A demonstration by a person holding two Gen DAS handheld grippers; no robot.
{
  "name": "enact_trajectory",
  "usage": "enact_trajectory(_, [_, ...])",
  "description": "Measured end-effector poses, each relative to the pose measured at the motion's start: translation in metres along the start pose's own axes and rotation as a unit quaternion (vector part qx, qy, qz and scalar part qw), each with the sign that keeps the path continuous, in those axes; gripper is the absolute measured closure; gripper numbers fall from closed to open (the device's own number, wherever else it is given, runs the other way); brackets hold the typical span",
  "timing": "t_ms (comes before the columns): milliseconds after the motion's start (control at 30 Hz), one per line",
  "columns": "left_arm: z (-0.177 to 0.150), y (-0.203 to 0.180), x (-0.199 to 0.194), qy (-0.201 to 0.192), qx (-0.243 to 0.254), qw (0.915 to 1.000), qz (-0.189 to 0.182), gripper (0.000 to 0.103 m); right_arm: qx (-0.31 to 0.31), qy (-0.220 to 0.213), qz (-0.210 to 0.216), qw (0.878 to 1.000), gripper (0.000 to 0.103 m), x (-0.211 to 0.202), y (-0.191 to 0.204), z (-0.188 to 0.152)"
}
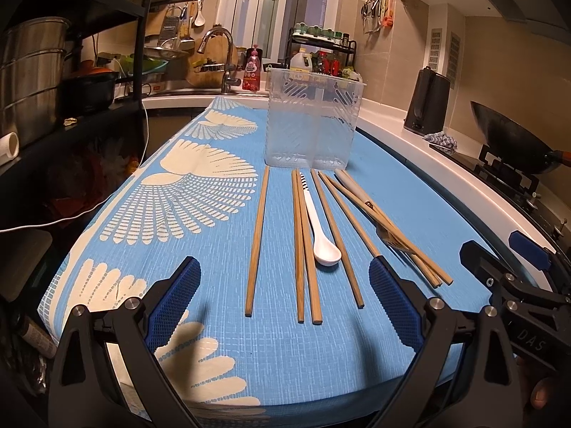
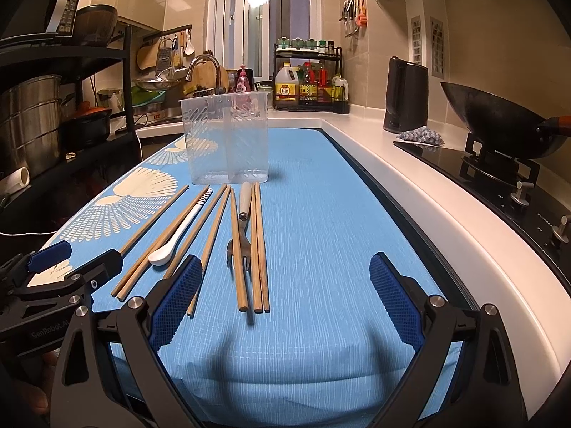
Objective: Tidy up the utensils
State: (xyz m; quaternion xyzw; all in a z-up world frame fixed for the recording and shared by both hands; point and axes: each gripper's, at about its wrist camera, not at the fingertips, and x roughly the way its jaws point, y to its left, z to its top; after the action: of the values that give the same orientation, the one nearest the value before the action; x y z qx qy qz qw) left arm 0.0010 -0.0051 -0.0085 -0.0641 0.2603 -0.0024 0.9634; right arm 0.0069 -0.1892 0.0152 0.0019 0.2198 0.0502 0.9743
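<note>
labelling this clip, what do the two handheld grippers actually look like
Both match: the left gripper and right gripper have a black angular frame with silver round bolt heads and two fingers faced with blue, diamond-textured pads. White lettering marks the bodies: "GenRobot.AI" on the left one, "DAS" on the right. No cables or sleeves show; only a bit of bare fingers.

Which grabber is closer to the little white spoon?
Left. The left gripper hangs open with the white spoon just ahead, between its fingers' lines. The right gripper, also open, sits farther off to the spoon's right, nearer the fork.
</note>
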Motion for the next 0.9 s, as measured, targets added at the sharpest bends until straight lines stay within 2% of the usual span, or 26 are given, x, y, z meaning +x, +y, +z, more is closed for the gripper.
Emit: enact_trajectory(900, [0.0002, 0.0017, -0.0017, -0.004, -0.001, 1.0, 0.004, 0.011, 0.001, 0.005, 0.001, 1.0, 0.01, 0.0013, 0.0002, -0.003])
